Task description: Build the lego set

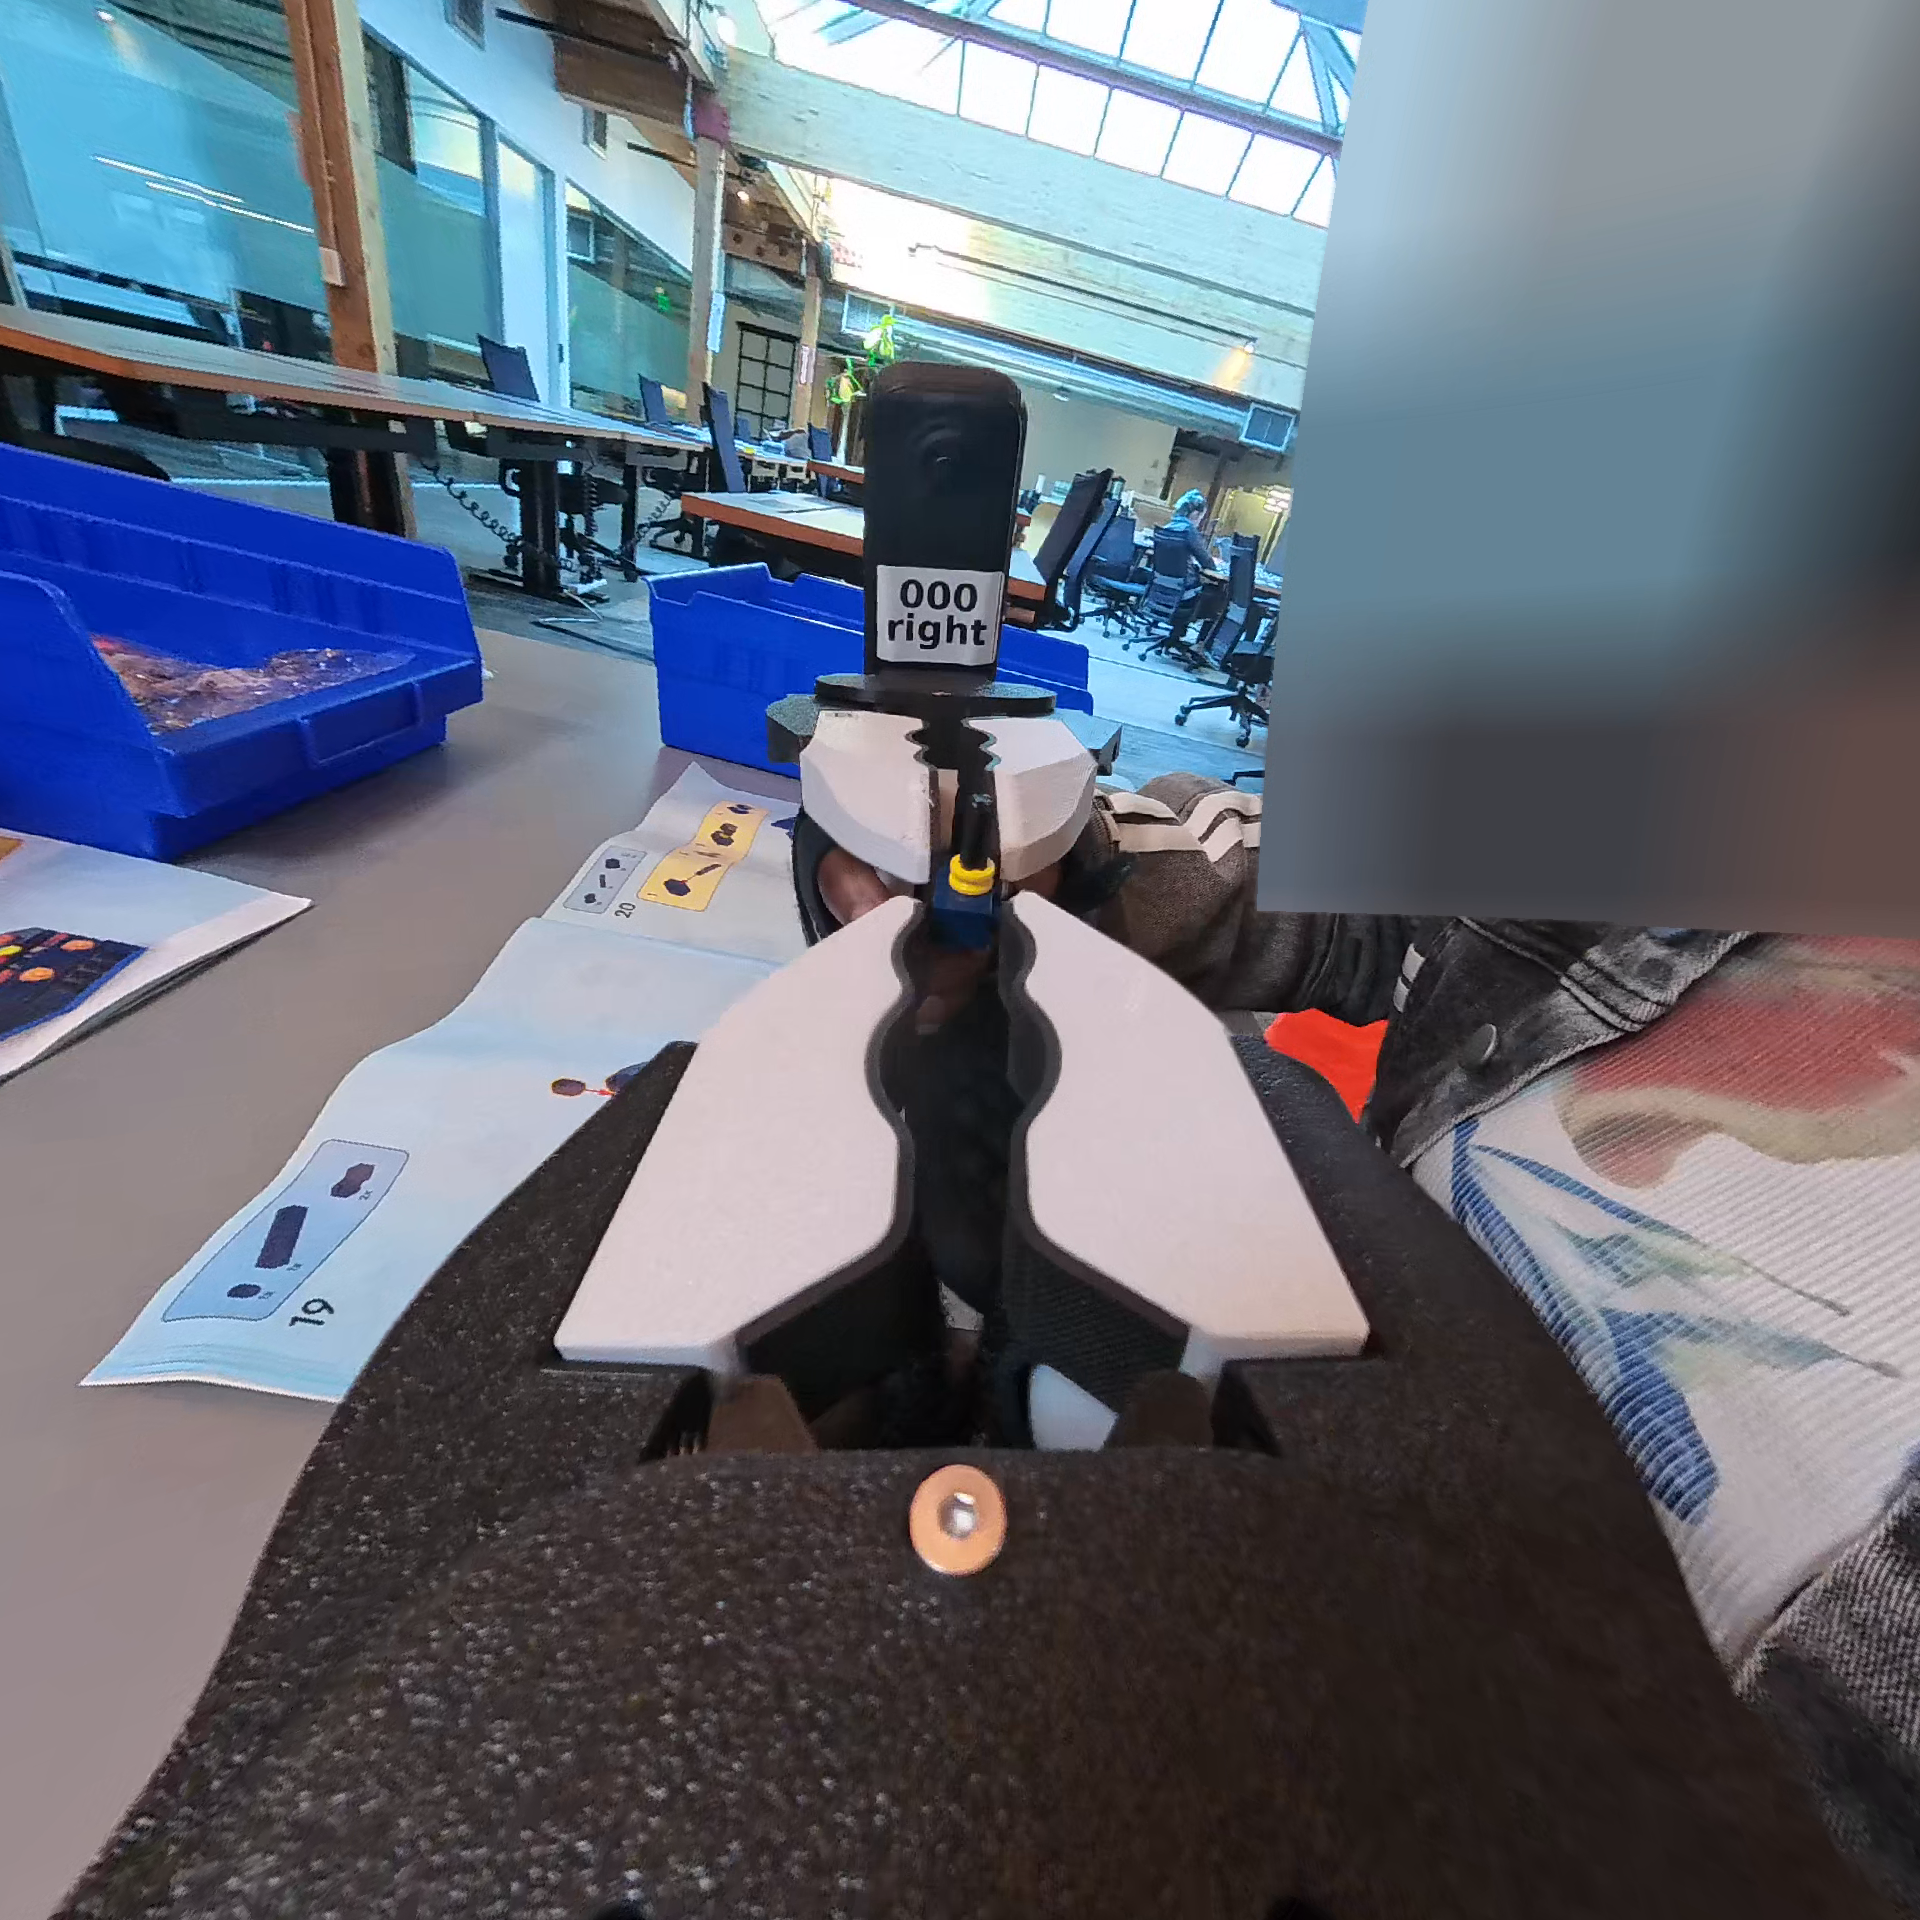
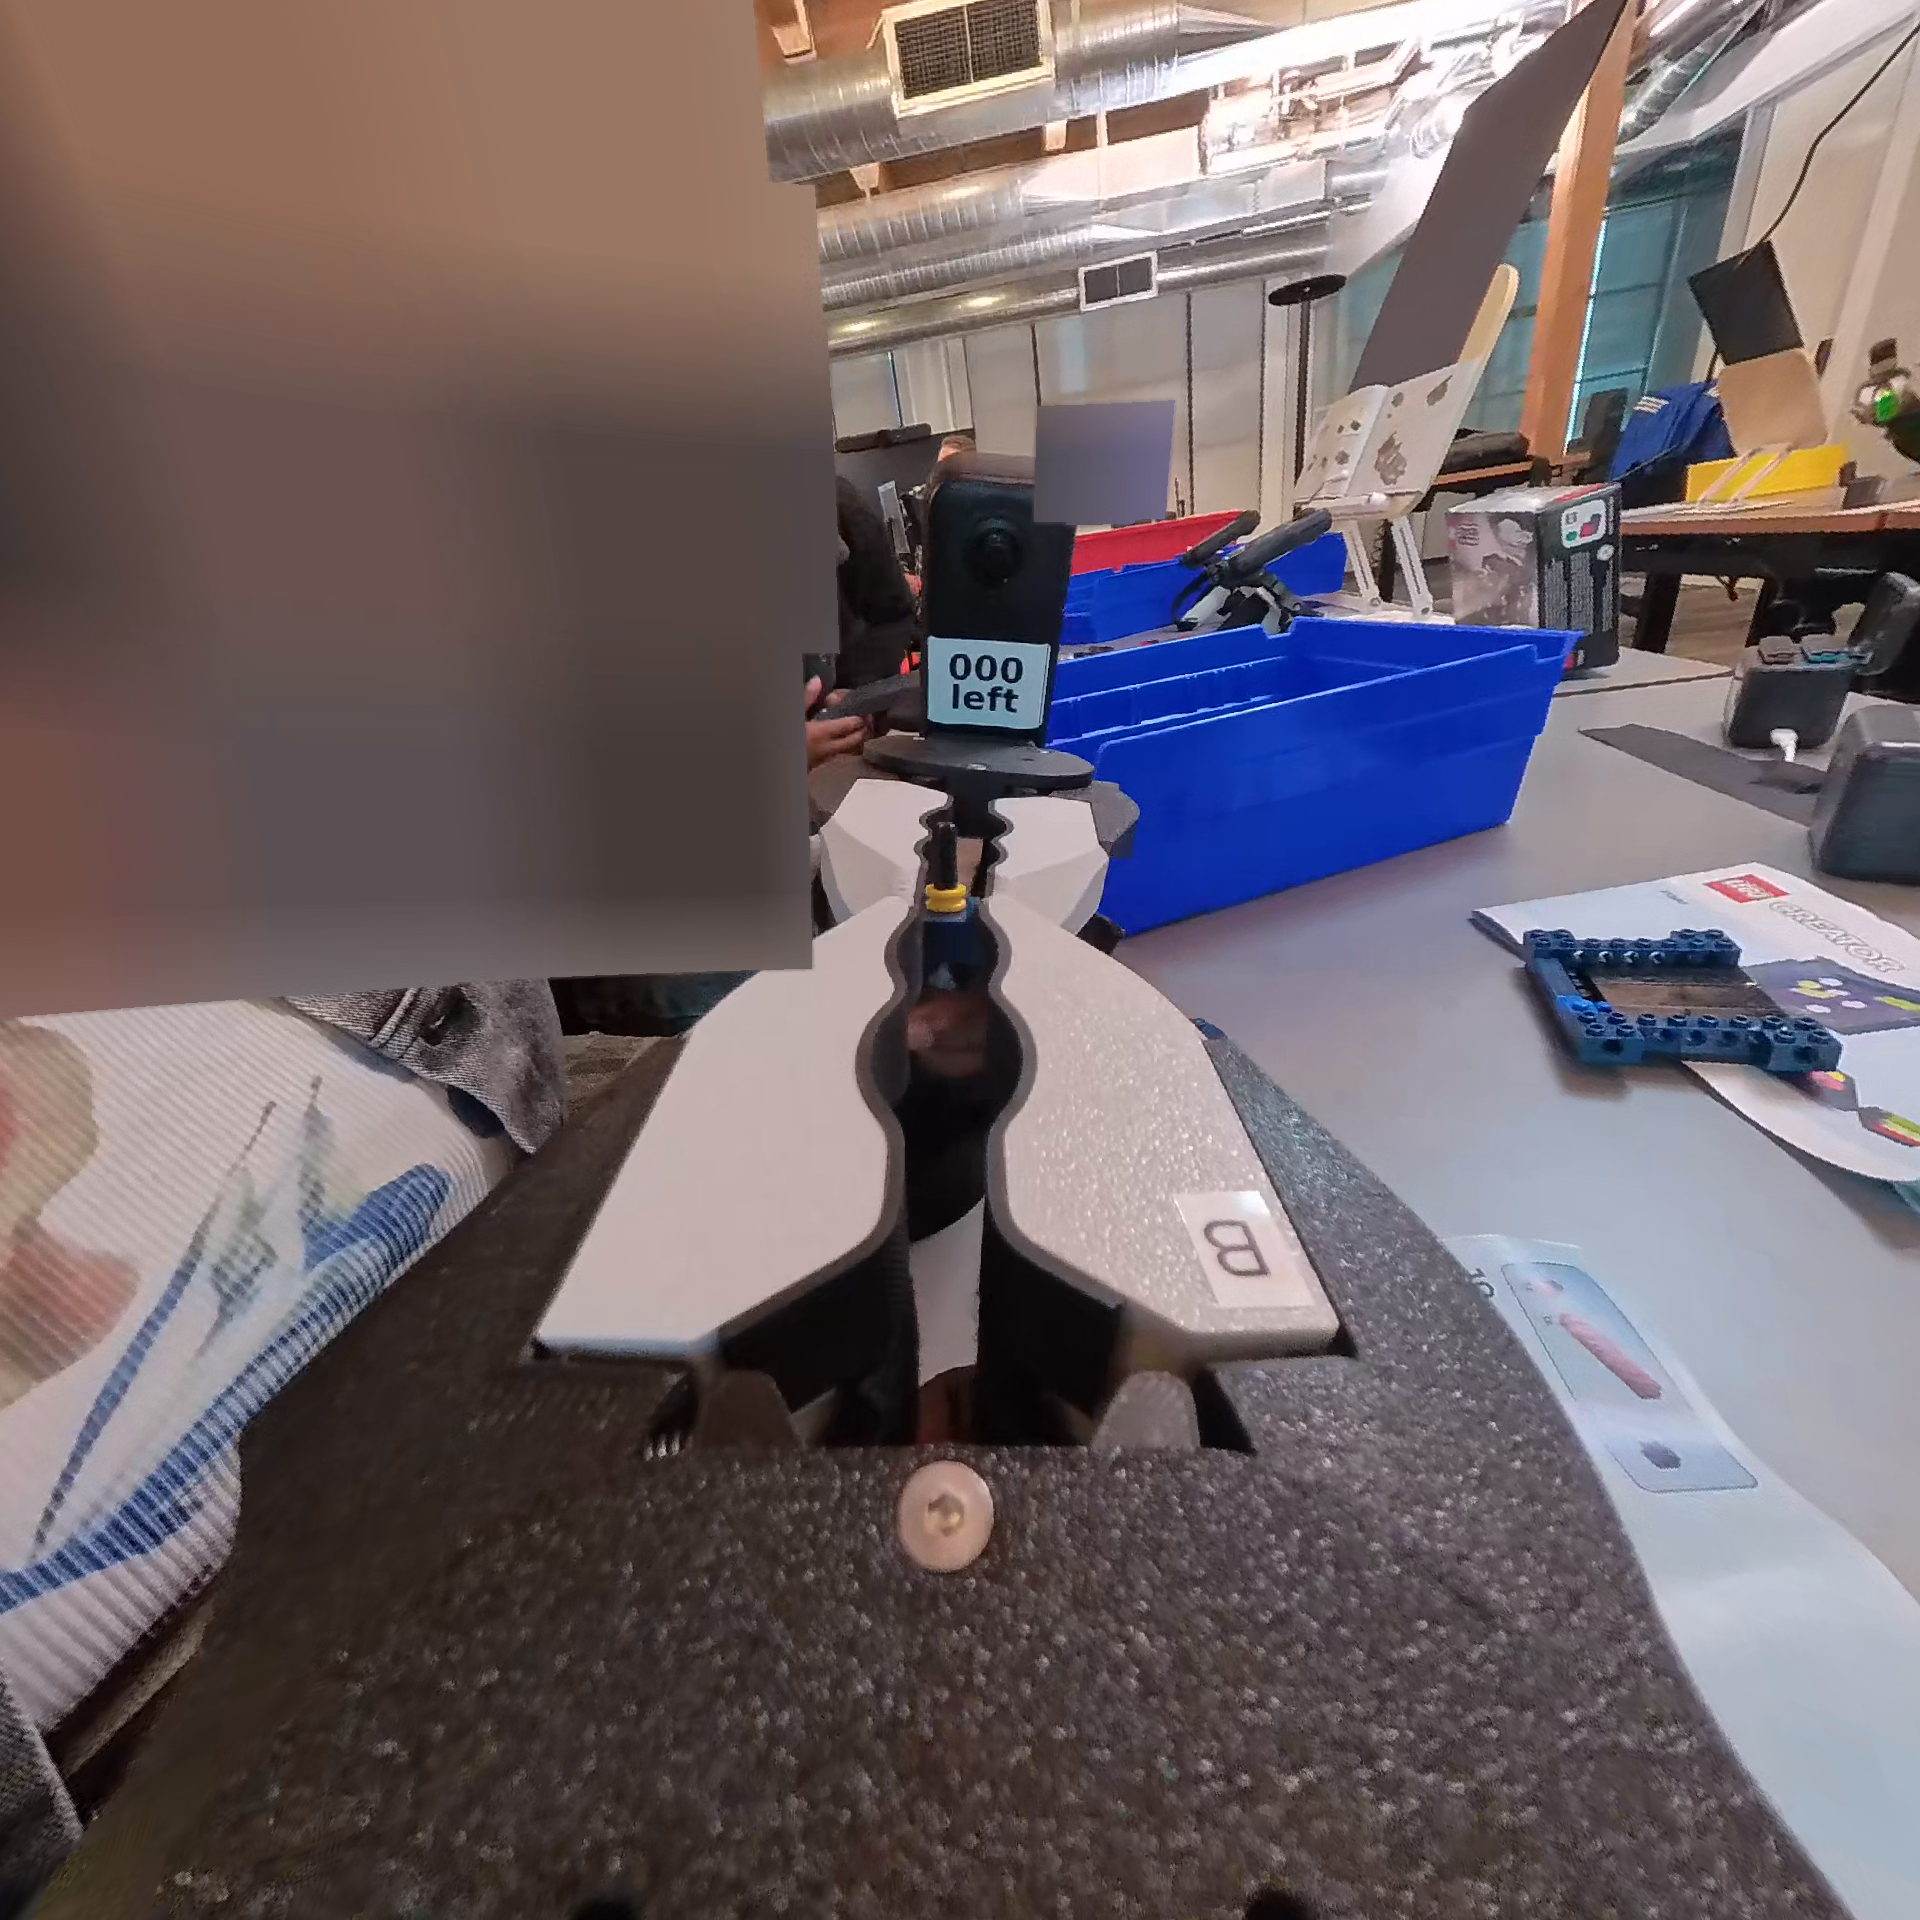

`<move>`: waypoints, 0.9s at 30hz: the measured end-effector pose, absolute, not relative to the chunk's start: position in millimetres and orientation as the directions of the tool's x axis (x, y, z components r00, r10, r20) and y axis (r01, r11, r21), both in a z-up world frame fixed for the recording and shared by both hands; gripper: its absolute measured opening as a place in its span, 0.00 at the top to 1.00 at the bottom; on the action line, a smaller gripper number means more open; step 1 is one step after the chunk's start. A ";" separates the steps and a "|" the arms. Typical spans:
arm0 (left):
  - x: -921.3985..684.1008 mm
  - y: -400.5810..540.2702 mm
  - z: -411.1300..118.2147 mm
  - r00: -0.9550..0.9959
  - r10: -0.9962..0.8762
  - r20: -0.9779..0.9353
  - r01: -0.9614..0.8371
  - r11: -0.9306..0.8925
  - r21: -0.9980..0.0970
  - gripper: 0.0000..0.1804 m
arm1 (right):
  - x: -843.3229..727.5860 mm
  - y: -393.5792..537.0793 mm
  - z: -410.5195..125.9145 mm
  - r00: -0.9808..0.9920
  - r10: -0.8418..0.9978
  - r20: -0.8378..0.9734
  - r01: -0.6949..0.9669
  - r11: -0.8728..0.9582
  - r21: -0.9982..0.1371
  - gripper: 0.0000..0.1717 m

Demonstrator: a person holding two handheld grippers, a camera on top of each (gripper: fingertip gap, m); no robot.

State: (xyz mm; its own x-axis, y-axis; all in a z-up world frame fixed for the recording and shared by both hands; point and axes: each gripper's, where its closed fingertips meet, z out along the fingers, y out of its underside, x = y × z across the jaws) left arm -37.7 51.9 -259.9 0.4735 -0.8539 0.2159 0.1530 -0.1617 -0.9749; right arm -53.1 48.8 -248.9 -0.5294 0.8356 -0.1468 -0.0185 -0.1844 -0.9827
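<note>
**Two grippers, tip to tip on one small piece**

Both of your grippers meet nose to nose above the grey table (image 1: 156, 1455), and what matters is how the piece stands between them.

Off to your left sit a blue plastic bin (image 1: 208, 748) and an open paper instruction sheet (image 1: 468, 1091), both well apart from the fingers. Your left gripper (image 1: 961, 930) is drawn narrow, and its tips seem to pinch a small dark-blue plastic block (image 1: 964, 920). On top of that block sits a yellow plastic ring (image 1: 975, 876), and a thin black rod (image 1: 980, 826) rises out of the ring. The rod's long axis stands roughly upright, crosswise to both pairs of fingers.

From the opposite side, your right gripper (image 2: 945, 940) is also narrow, and the same block sits between its tips, apparently pressed. Neither hand is nearer: the block lies at both sets of tips at once. Farther right, a dark-blue studded frame (image 2: 1683, 1013) lies on a booklet, untouched.
</note>
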 end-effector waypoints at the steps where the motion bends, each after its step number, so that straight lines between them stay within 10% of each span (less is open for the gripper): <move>1: -37.8 51.8 -259.7 0.471 -0.855 0.217 0.154 -0.162 -0.975 0.94 | -53.5 48.8 -249.1 -0.529 0.835 -0.150 -0.015 -0.186 -0.982 0.95; 11: -86.6 60.1 -299.3 0.736 -0.668 0.109 -0.101 -0.268 -0.958 0.94 | -61.6 81.9 -340.2 -0.348 0.937 -0.026 0.528 0.173 -0.831 0.93; 18: -89.3 60.8 -297.2 0.743 -0.657 0.131 -0.070 -0.270 -0.960 0.94 | -70.1 73.1 -365.5 -0.473 0.843 0.255 0.594 0.519 -0.615 0.97; 27: -87.0 60.3 -299.4 0.732 -0.669 0.132 -0.079 -0.276 -0.958 0.93 | -75.5 87.5 -376.6 -0.444 0.864 0.237 0.620 0.488 -0.614 0.94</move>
